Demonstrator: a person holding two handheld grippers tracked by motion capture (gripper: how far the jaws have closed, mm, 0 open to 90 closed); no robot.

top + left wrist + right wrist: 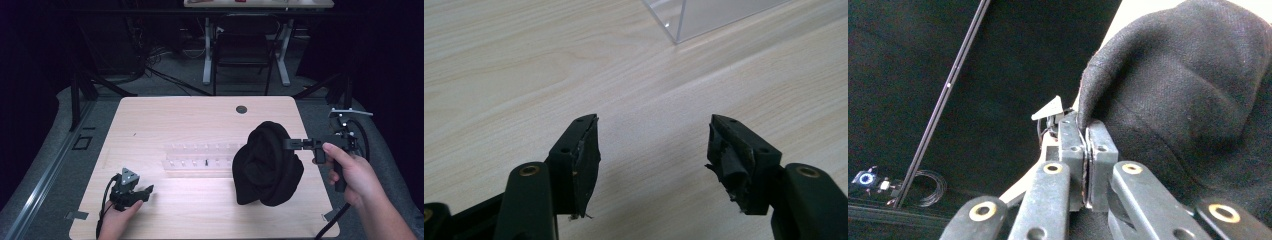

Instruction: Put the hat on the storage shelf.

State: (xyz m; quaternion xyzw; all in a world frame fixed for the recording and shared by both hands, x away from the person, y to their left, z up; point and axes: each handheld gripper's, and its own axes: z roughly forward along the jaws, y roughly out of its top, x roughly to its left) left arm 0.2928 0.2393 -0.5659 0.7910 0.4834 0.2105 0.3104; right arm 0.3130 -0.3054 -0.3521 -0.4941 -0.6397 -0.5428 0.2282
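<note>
Right tongs are clamped on the black cloth's edge, lifting it off the surface. Left tongs sit released, empty. Next I'd guess: left grabs a free corner.

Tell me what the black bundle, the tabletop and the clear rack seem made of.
Black bundle: soft knitted or woven fabric, matte; weave shows in the right gripper view.
Tabletop: light wood or laminate, smooth, visible grain.
Clear rack: transparent plastic, likely acrylic, glossy edges.
</note>
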